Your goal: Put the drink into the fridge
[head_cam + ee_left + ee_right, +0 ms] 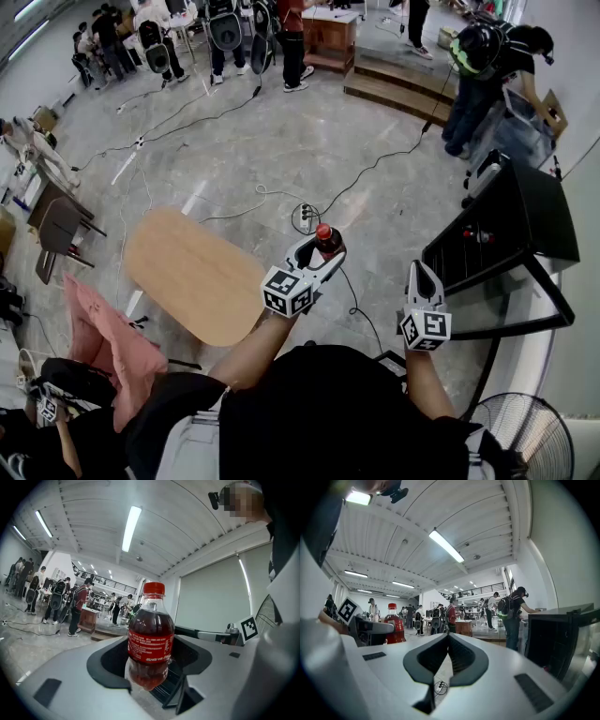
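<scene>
drink, a red-capped bottle of dark soda, stands upright just right of the wooden table, over the floor. the left gripper has its jaws wide and clasped around the bottle's lower body. the right gripper beside it is pinched closed on nothing. further right sits the black fridge, its door seemingly open. i'd carry the bottle level and upright towards it, steady the door with the free gripper, and pick a clear shelf spot before letting go.
</scene>
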The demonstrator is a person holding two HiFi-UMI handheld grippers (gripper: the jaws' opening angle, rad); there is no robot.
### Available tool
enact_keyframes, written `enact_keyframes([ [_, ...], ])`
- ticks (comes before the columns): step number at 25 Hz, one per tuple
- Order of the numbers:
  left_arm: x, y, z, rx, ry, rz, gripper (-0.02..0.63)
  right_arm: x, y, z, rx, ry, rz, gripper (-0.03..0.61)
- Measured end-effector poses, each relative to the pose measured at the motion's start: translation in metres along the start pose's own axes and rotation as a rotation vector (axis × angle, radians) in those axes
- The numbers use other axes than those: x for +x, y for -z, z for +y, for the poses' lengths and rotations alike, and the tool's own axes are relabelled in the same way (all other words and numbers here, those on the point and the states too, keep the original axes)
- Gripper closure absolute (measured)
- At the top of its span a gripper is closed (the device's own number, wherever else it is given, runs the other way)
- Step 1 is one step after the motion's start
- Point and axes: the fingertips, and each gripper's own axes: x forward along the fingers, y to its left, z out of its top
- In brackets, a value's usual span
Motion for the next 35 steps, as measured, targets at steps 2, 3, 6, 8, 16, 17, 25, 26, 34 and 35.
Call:
enact_keyframes([
  [2, 0.001, -0.003, 0.0, 0.0, -0.002, -0.005, 0.311, 0.001, -0.002, 0.0, -0.005, 0.0, -0.003, 0.557],
  [3, 0.001, -0.003, 0.0, 0.001, -0.002, -0.005, 0.311, 0.001, -0.003, -0.001, -0.007, 0.0, -0.003, 0.557],
  [6, 0.0, -0.002, -0.003, 0.005, -0.001, 0.005, 0.311, -0.002, -0.002, -0.001, -0.006, 0.006, -0.001, 0.557],
  [8, -0.001, -0.002, -0.003, 0.003, 0.001, 0.008, 0.311, -0.002, -0.002, 0.001, 0.0, 0.003, -0.001, 0.557],
  [16, 0.0, 0.0, -0.007, -0.015, 0.011, 0.003, 0.311, -0.007, -0.004, -0.003, -0.004, 0.015, -0.001, 0.557],
  [17, 0.0, 0.001, -0.008, -0.014, 0.011, 0.003, 0.311, -0.008, -0.004, -0.004, -0.004, 0.016, -0.001, 0.557],
  [25, -0.001, -0.002, -0.016, -0.002, 0.014, 0.011, 0.311, -0.012, -0.004, -0.007, -0.01, 0.004, -0.005, 0.557],
  [26, -0.002, -0.003, -0.018, 0.004, 0.012, 0.01, 0.311, -0.012, -0.003, -0.007, -0.012, 0.0, -0.002, 0.557],
  [34, -0.005, -0.006, -0.028, -0.002, 0.02, -0.004, 0.313, -0.019, 0.002, -0.011, 0.015, -0.019, -0.002, 0.557],
  [35, -0.005, -0.004, -0.029, -0.004, 0.018, -0.004, 0.313, -0.021, 0.002, -0.012, 0.012, -0.022, -0.005, 0.557],
])
